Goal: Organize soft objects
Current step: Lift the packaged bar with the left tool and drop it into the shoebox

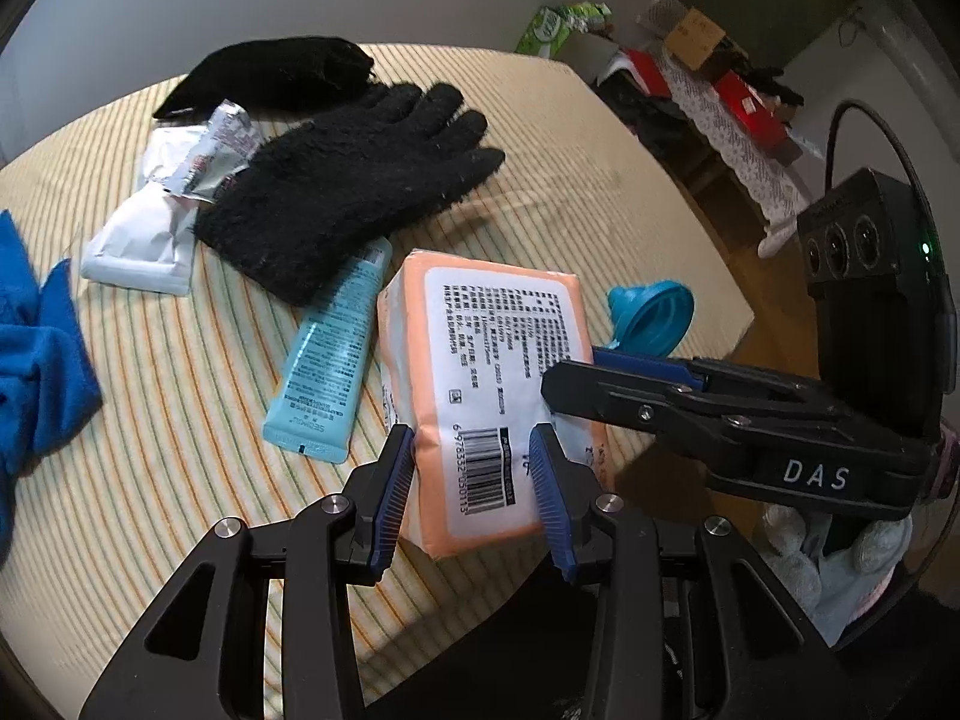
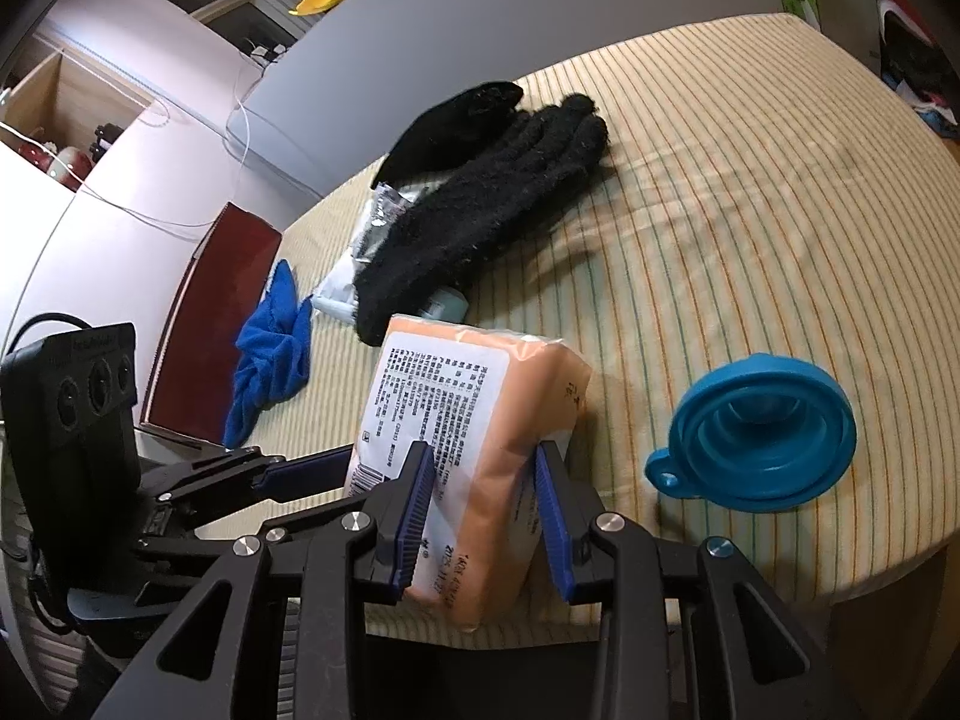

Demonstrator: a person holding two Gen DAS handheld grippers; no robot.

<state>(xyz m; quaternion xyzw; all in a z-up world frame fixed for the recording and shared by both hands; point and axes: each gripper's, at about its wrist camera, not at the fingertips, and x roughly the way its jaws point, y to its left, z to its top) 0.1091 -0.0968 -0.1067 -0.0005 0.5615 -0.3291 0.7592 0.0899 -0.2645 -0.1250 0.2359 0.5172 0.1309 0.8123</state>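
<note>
An orange tissue pack (image 1: 480, 372) with a white label stands tilted at the table's near edge. My left gripper (image 1: 474, 480) is shut on its near end. My right gripper (image 2: 486, 510) is shut on the same pack (image 2: 480, 414) from the right side. A black fuzzy glove (image 1: 354, 180) lies behind it, over a light blue tube (image 1: 330, 360) and white packets (image 1: 150, 240). A second black glove (image 1: 270, 75) lies farther back. A blue cloth (image 1: 36, 354) is crumpled at the left; it also shows in the right wrist view (image 2: 270, 354).
A blue collapsible funnel (image 2: 762, 432) sits right of the pack near the table's edge. The striped tablecloth (image 2: 750, 192) covers the table. Boxes and clutter (image 1: 720, 90) stand on the floor beyond the far right edge.
</note>
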